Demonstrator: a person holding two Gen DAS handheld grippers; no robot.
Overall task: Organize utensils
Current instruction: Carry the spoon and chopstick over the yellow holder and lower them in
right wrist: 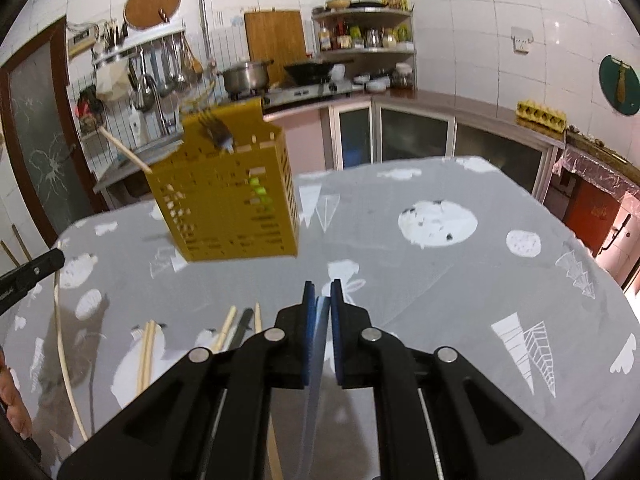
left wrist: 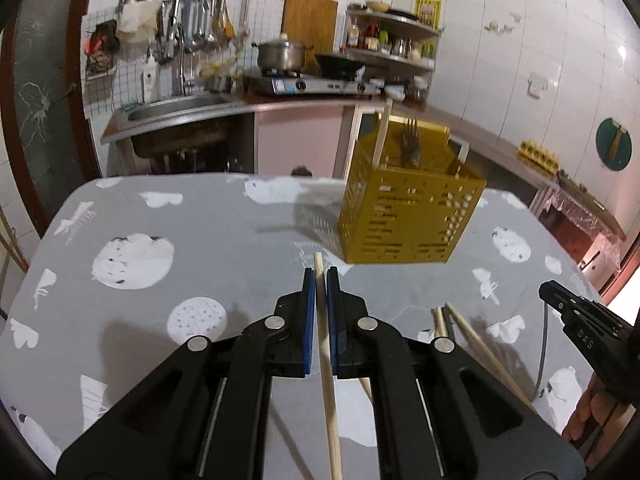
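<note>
Wooden chopstick [left wrist: 326, 368] is pinched between the blue pads of the left gripper [left wrist: 321, 280], tip forward. Yellow perforated holder [left wrist: 408, 216] stands toward the table's [left wrist: 200, 216] far edge, already holding a fork [left wrist: 411, 140] and one chopstick. Loose chopsticks [left wrist: 472, 340] lie near the near edge.

Right view: right gripper [right wrist: 321, 294] is closed on a thin pale-blue handle [right wrist: 314, 364]; utensil type unclear.

Step in hand, judged: carrying to the holder. Next: raise each over the rim, tip down, release.

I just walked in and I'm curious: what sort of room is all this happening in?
A home kitchen, most likely: a gas stove carrying a steel pot, a sink beneath hanging ladles, and a shelf of condiment bottles.
</note>
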